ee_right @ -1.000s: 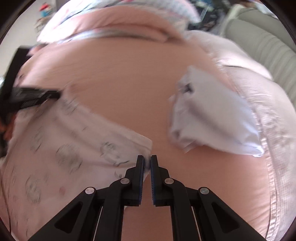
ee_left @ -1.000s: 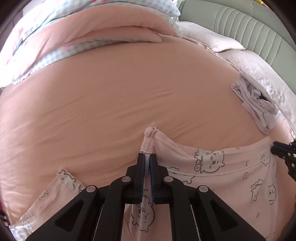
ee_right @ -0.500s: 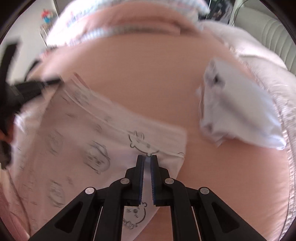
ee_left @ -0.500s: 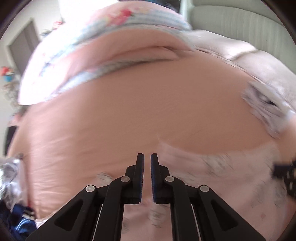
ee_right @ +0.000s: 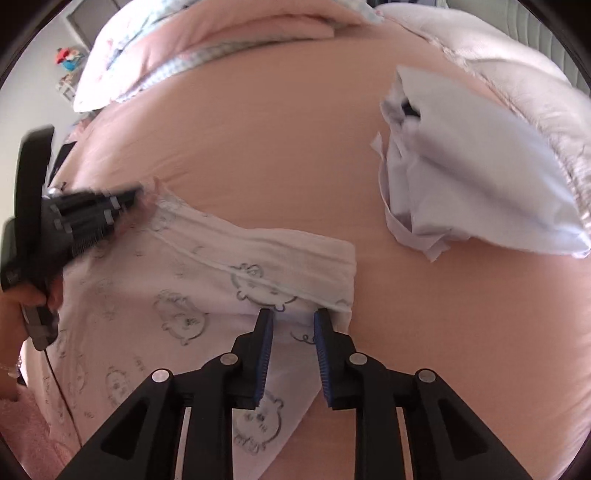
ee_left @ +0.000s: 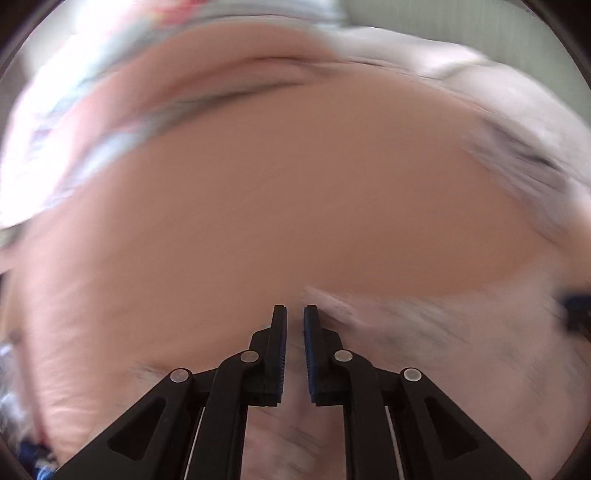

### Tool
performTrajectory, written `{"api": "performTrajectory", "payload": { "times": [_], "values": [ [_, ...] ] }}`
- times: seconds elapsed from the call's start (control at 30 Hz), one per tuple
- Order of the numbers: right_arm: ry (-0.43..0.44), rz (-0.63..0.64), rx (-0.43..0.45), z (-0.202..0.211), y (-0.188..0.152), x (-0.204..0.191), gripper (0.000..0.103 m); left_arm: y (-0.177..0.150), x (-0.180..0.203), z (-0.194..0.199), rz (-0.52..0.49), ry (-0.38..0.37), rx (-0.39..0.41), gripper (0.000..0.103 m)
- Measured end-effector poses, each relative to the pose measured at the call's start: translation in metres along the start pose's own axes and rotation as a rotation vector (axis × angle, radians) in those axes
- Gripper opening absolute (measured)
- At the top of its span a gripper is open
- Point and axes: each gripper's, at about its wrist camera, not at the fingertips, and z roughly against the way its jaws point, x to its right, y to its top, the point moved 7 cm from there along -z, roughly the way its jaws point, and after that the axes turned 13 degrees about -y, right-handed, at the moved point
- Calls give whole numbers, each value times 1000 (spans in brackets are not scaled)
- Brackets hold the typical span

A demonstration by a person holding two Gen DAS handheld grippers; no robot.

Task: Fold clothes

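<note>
While the pink printed garment (ee_right: 192, 295) lies spread on the bed (ee_right: 288, 147), its folded upper edge runs from about nine o'clock toward the middle of the right wrist view. The right tongs (ee_right: 293, 317) stand just over that edge near its right corner; their jaws are opening, with cloth beneath and between the blue pads (ee_right: 263, 354) but not pressed by them. At nine o'clock the left tongs (ee_right: 127, 197), carried by a hand (ee_right: 22, 299), point at the garment's far corner. In the blurred left wrist view the left tongs (ee_left: 294, 314) show a narrow gap that is widening, with the garment (ee_left: 424, 332) lying beneath, unpinched. A folded white garment (ee_right: 469, 181) rests at two o'clock, well apart, beside a pillow (ee_right: 517, 74). A quilt (ee_right: 229, 33) is bunched at twelve o'clock.
</note>
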Motion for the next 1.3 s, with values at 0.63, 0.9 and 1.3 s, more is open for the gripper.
{"api": "performTrajectory", "payload": {
  "times": [0.63, 0.9, 1.3],
  "values": [
    [-69, -55, 48, 15, 6, -8, 22, 28, 1, 6, 141, -160, 76, 9],
    [-21, 29, 4, 14, -2, -32, 22, -11, 62, -19, -93, -300, -129, 10],
    [-144, 35, 62, 33, 2, -37, 22, -13, 95, 53, 10, -337, -12, 11]
  ]
}}
